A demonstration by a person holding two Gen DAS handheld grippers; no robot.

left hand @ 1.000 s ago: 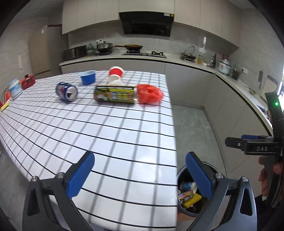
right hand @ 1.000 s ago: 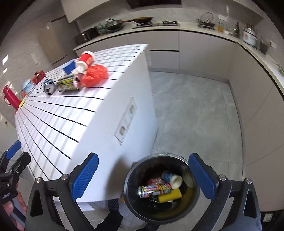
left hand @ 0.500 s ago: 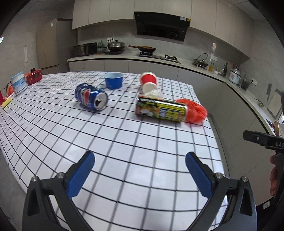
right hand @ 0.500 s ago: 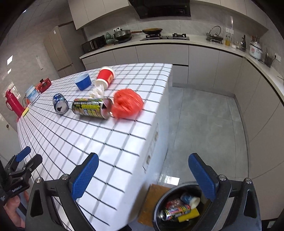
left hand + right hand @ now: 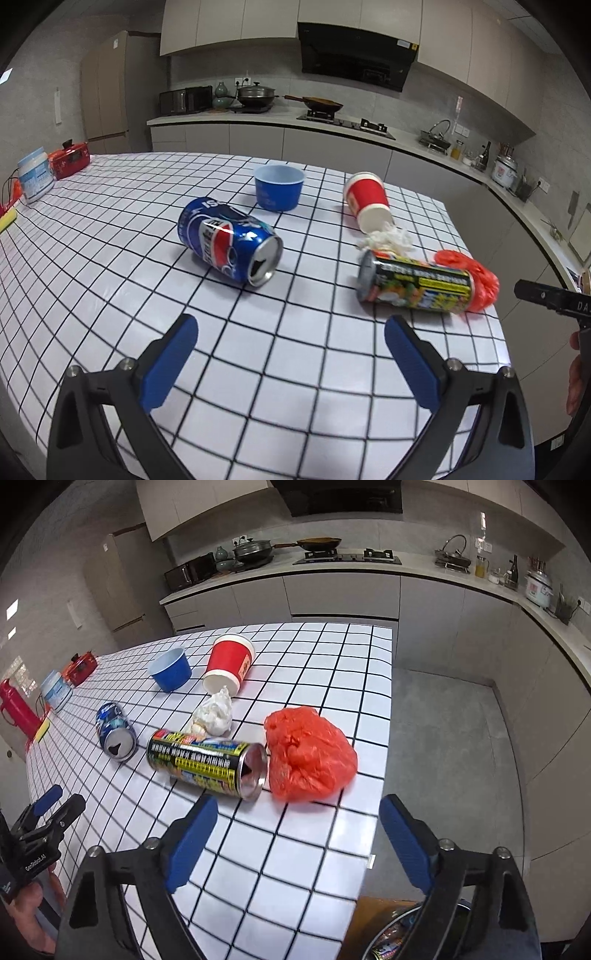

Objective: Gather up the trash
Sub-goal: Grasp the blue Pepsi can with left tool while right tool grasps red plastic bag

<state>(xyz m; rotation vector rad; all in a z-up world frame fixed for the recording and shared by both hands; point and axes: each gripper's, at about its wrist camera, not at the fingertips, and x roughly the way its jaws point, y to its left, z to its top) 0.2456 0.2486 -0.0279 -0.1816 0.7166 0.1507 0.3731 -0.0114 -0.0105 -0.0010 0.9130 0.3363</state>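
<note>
Left wrist view: left gripper [image 5: 290, 354] jaws spread, empty, over the near part of the checked table [image 5: 110, 236]. Blue can [image 5: 229, 245] lay mid-table; blue cup [image 5: 279, 192] and red cup [image 5: 366, 206] toward the far edge.

Right wrist view: right gripper [image 5: 297, 843] jaws closing, nothing between them. Yellow can [image 5: 207, 762], red bag [image 5: 310, 755] and tissue wad [image 5: 214, 714] lay near the right edge. Bin [image 5: 391, 941], below the near corner, seemingly held some cans. Six pieces remained uncollected.
</note>
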